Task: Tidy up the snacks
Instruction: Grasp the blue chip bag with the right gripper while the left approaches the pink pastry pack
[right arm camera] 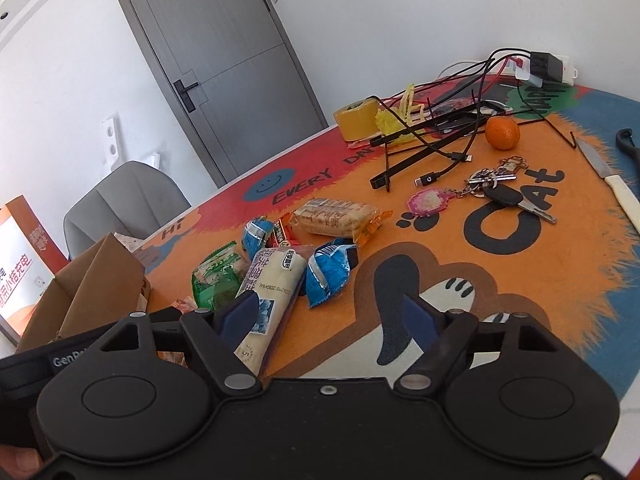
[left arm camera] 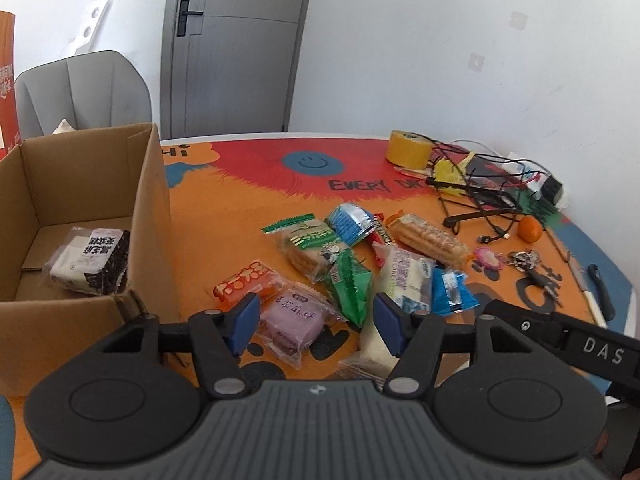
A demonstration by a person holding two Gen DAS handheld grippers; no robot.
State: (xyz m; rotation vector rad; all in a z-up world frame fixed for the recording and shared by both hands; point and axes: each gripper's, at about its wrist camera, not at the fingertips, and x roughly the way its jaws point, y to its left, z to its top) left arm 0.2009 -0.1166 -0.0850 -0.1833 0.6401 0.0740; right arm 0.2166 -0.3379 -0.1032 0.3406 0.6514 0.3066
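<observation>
Left wrist view: the left gripper (left arm camera: 316, 322) hangs released over a soft purple plastic-wrapped cake (left arm camera: 289, 320), near the open brown cardboard box (left arm camera: 152, 216); light, squashy, best pinched across its middle.

Right wrist view: the right gripper (right arm camera: 334, 320) is unclenched; its left pad overlaps a long white crinkly snack packet (right arm camera: 272, 284), slippery, best gripped mid-length.

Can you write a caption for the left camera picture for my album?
Open claw over a purple snack, beside a box.

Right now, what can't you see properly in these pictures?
- Cardboard box, left wrist view: its near wall hides part of the floor around the black-and-white snack.
- Purple snack, left wrist view: the left gripper covers its lower edge.
- White snack, right wrist view: the right gripper hides its near end.
- Knife, right wrist view: cut off by the picture edge.
</observation>
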